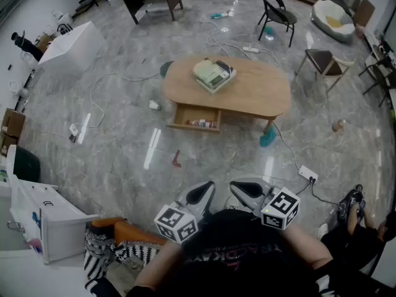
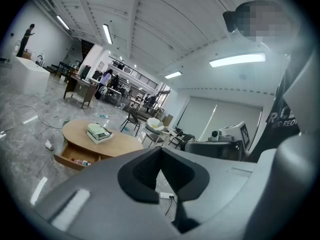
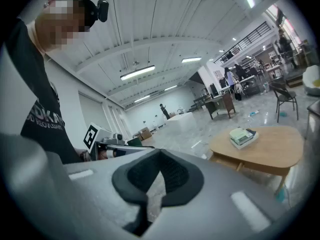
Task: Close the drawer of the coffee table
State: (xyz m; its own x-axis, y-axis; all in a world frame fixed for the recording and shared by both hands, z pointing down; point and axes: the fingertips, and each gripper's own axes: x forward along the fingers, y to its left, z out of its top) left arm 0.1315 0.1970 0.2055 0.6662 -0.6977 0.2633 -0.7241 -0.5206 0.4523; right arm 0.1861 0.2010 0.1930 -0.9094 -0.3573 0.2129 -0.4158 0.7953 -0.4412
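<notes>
A: Left hand-held gripper (image 1: 201, 193): jaws closed right up, nothing between them. Right hand-held gripper (image 1: 247, 190): likewise closed and empty. Both are held near the person's chest, side by side, angled slightly down.

B: Do their own cameras bear that out?

A: Yes. In each gripper view the pads meet, and only floor shows past them.

B: And the drawer?

A: The drawer (image 1: 197, 117) stands pulled out of the desk (image 1: 253, 88) on the side facing the person, with small items lying in it. A pale stack (image 1: 213, 74) sits on the desk top above it.

B: Where does it lie relative to the grippers?

A: Straight ahead and well apart, with bare floor (image 1: 124, 147) between. Nothing touches it. Its front runs across the head view, left to right and a little tilted. Its travel runs away from the person, into the desk.

B: Which hand is better placed?

A: The left, marginally, in my judgement. The drawer sits left of the desk's middle and almost in line with the left gripper. The right one is offset.

B: What does the move need?

A: Walk up, lower a closed gripper to the front panel and push squarely away. An off-centre push on so wide a front might skew it. A power strip (image 1: 308, 174) lies right of the path.
</notes>
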